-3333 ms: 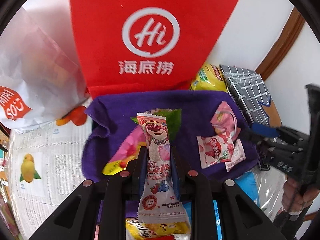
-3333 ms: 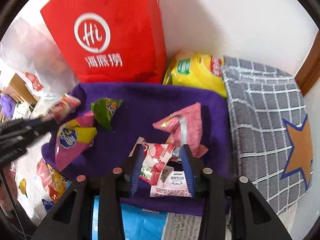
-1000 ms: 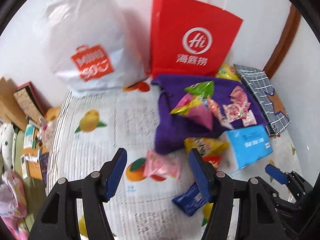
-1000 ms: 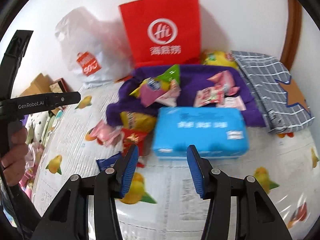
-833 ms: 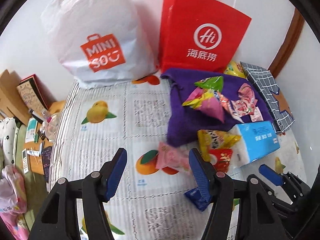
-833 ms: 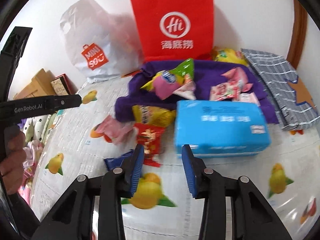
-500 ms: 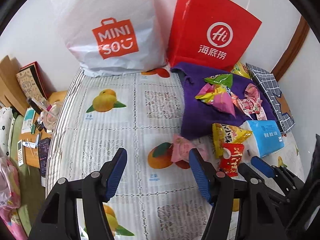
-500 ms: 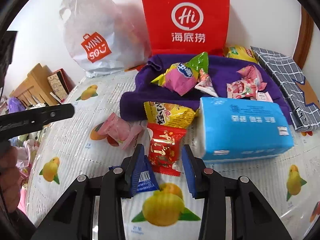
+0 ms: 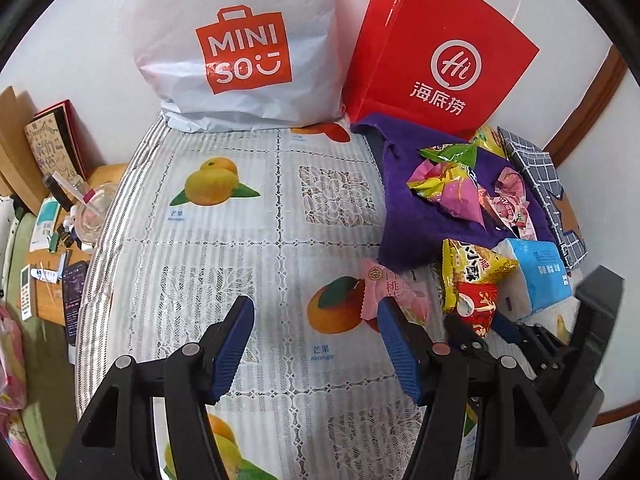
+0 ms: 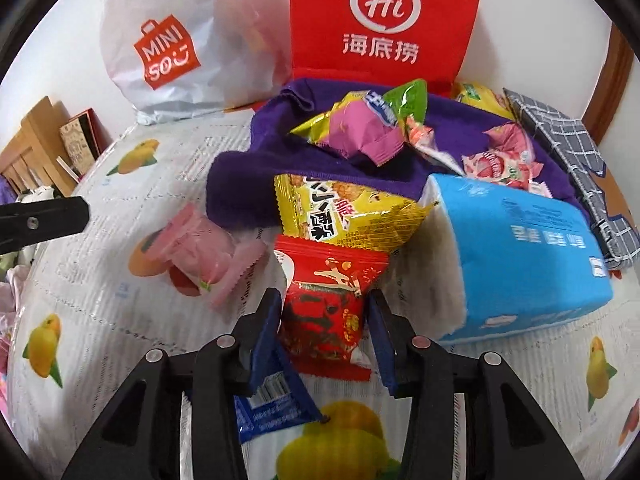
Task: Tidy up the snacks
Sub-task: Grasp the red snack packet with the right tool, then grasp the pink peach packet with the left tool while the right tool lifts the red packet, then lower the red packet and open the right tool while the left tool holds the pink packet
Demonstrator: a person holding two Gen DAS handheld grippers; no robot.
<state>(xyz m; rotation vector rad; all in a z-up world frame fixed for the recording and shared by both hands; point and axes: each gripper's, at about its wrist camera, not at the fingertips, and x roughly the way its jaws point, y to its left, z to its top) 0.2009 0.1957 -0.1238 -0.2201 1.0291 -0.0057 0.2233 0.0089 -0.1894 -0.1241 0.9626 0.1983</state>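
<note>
A red snack packet (image 10: 324, 304) lies flat on the fruit-print tablecloth (image 10: 120, 312), between the fingers of my right gripper (image 10: 324, 324). Its jaws are opening and do not squeeze the packet. A yellow packet (image 10: 340, 216) lies just beyond it, a pink one (image 10: 200, 252) to the left, and a dark blue one (image 10: 272, 404) under the left finger. My left gripper (image 9: 316, 320) hangs open over bare cloth, with the pink packet (image 9: 394, 292) at its right fingertip. The right gripper (image 9: 478, 322) shows at the lower right.
A purple cloth (image 10: 248, 192) holds several snacks. A blue tissue pack (image 10: 516, 252) lies right of the red packet, with a checked cloth (image 10: 568, 144) behind it. A red paper bag (image 10: 384, 16) and a white shopping bag (image 9: 240, 52) stand against the wall. The table edge (image 9: 104, 240) drops to clutter.
Both grippers have come down toward the table and away from the purple cloth. The right one has closed in on the red packet, which now lies between its fingers. The left holds nothing now.
</note>
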